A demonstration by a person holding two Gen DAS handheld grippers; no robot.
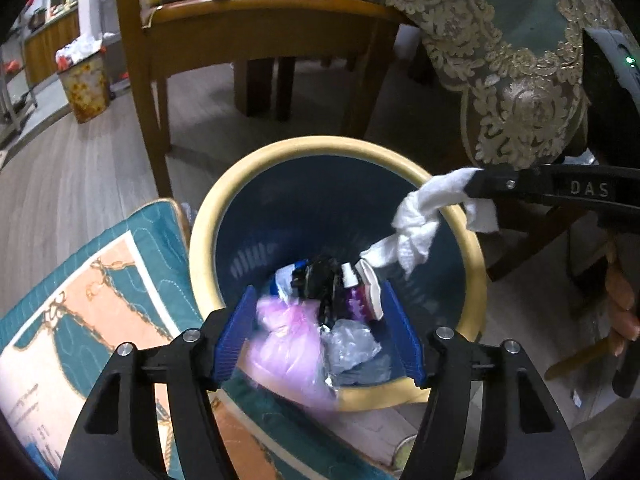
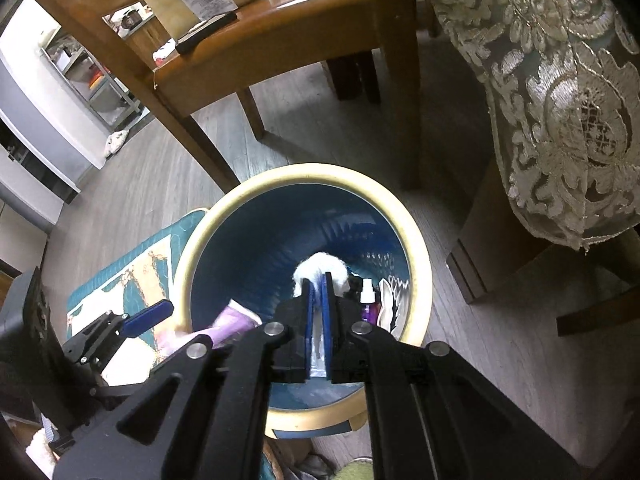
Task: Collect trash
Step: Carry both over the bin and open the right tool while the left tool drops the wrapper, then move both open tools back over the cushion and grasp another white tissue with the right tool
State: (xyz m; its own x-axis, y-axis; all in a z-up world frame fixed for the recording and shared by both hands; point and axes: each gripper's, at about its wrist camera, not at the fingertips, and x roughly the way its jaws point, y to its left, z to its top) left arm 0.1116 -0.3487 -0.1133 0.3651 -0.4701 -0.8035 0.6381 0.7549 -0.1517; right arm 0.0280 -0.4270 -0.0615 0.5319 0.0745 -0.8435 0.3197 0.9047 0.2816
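Tissue (image 1: 420, 216), crumpled and white, at right of frame over the bin (image 1: 208, 240) rim, pinched by the right gripper (image 2: 318, 284); left gripper (image 1: 320, 332), jaws spread, above a pink bag (image 1: 284, 344). Step: drop-off; next, part the right jaws

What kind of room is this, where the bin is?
Probably a home dining area: a wooden chair stands on plank flooring, beside a table draped in a lace-trimmed cloth, with the trash bin next to them.
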